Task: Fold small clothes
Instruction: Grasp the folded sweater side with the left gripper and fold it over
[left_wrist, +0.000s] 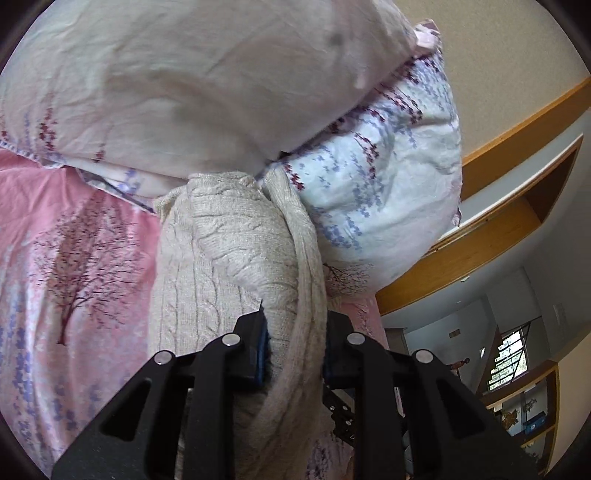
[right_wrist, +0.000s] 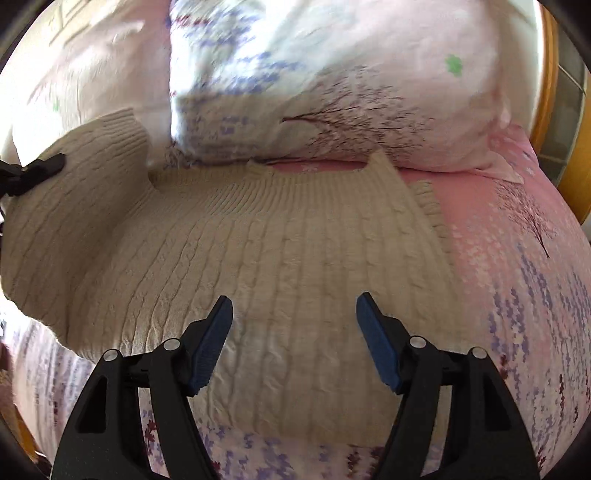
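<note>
A cream cable-knit sweater (right_wrist: 280, 251) lies spread on a pink floral bedsheet (right_wrist: 517, 258), its ribbed hem toward the pillows. My left gripper (left_wrist: 295, 343) is shut on a bunched fold of the sweater (left_wrist: 229, 258) and holds it lifted. It also shows at the left edge of the right wrist view (right_wrist: 40, 166), pinching the sweater's raised left side. My right gripper (right_wrist: 294, 310) is open and empty, hovering just above the sweater's near middle.
Two floral pillows (right_wrist: 314, 92) lie against the sweater's far edge; they also show in the left wrist view (left_wrist: 369, 184). A wooden bed frame (right_wrist: 546, 74) runs along the right. Wooden shelving (left_wrist: 498, 229) and a room lie beyond the bed.
</note>
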